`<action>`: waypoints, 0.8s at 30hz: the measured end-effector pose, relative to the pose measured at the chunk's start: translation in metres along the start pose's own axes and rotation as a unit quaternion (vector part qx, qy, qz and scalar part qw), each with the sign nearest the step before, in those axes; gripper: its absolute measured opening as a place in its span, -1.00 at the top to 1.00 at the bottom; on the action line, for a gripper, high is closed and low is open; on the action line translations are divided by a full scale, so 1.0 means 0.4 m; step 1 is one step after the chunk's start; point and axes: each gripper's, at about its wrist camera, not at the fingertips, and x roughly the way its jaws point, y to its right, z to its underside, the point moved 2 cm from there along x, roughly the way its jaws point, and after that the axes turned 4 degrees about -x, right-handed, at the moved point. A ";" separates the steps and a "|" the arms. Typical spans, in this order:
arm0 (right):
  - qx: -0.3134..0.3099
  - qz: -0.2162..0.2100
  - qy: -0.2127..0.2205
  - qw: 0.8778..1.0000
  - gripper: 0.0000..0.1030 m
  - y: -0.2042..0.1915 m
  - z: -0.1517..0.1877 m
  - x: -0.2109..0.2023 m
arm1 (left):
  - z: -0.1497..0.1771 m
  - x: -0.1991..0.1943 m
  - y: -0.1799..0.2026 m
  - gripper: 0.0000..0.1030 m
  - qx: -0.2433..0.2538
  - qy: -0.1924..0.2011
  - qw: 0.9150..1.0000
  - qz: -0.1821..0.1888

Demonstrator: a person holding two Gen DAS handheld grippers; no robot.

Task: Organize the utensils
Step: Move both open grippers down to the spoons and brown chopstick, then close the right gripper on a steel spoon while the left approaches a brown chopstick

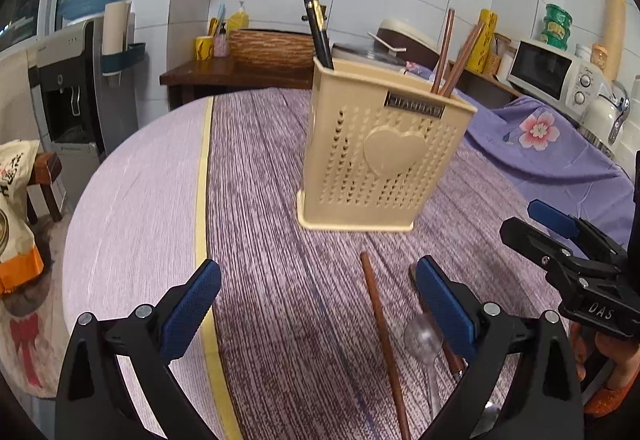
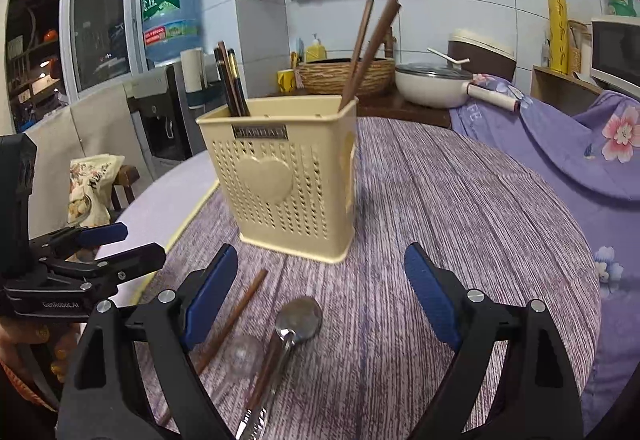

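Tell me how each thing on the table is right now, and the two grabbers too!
utensil holder: upright on the table.
dark chopsticks: standing in the holder.
brown chopsticks: leaning in the holder.
loose chopstick: lying flat on the cloth.
metal spoon: lying flat.
clear spoon: lying flat.
left gripper: open, empty.
right gripper: open, empty.

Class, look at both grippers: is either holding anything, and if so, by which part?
Nothing is held. The left gripper and right gripper are both open and empty.
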 end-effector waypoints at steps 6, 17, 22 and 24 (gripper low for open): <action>0.013 0.011 -0.033 0.999 -0.64 0.022 0.056 0.021 | 0.036 0.025 0.024 -0.52 0.016 -0.030 0.999 0.015; 0.009 -0.016 -0.103 0.994 -0.41 0.006 0.112 0.080 | 0.091 0.092 0.057 0.14 0.030 -0.082 0.996 0.025; 0.015 -0.055 -0.140 0.989 -0.41 -0.036 0.123 0.133 | 0.091 0.084 0.036 0.15 0.023 -0.082 0.996 0.020; 0.016 -0.050 -0.150 0.987 -0.41 -0.045 0.124 0.151 | 0.089 0.080 0.024 0.15 0.018 -0.081 0.996 0.017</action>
